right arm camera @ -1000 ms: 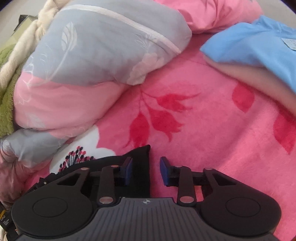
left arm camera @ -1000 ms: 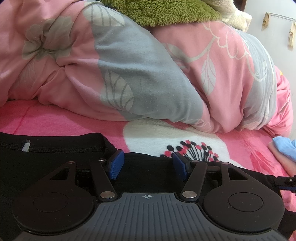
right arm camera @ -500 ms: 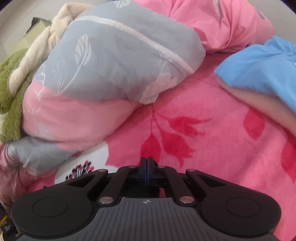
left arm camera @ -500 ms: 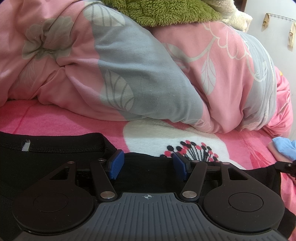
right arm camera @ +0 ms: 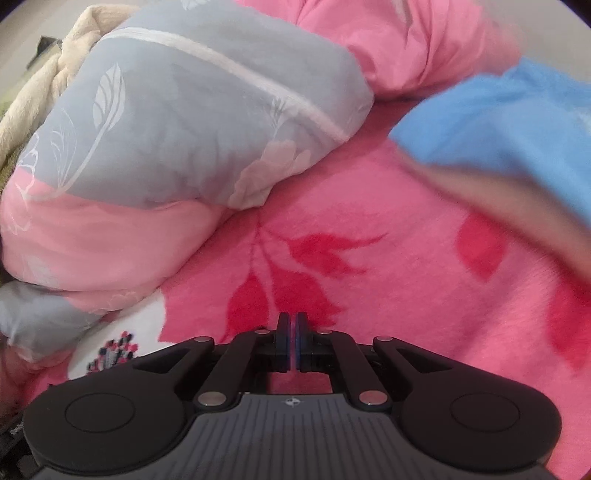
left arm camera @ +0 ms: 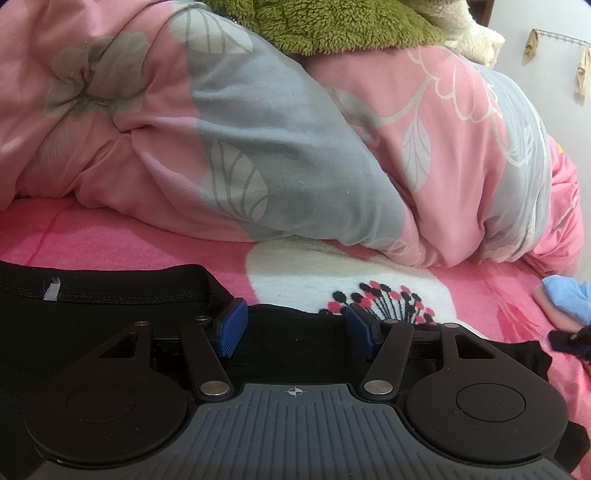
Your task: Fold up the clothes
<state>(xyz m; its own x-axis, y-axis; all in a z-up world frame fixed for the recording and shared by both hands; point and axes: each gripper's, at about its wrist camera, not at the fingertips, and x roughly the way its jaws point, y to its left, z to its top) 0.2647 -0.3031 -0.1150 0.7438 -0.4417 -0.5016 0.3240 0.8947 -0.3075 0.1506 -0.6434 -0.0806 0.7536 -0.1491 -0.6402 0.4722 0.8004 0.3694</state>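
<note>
Holding two tools, you have your left hand-held gripper (left arm camera: 293, 328) wide open over the one black garment (left arm camera: 110, 306), which lies flat on the near part of the pink bed (left arm camera: 110, 240); its blue pads (left arm camera: 231, 326) touch no cloth. Your right hand-held gripper (right arm camera: 292, 341) is nearly closed and opening a little, a thin gap showing pink bed, nothing between. One blue garment (right arm camera: 517, 125) lies far right. One big quilt (left arm camera: 258, 147) is heaped at the far side, one green blanket (left arm camera: 332, 22) on top.
</note>
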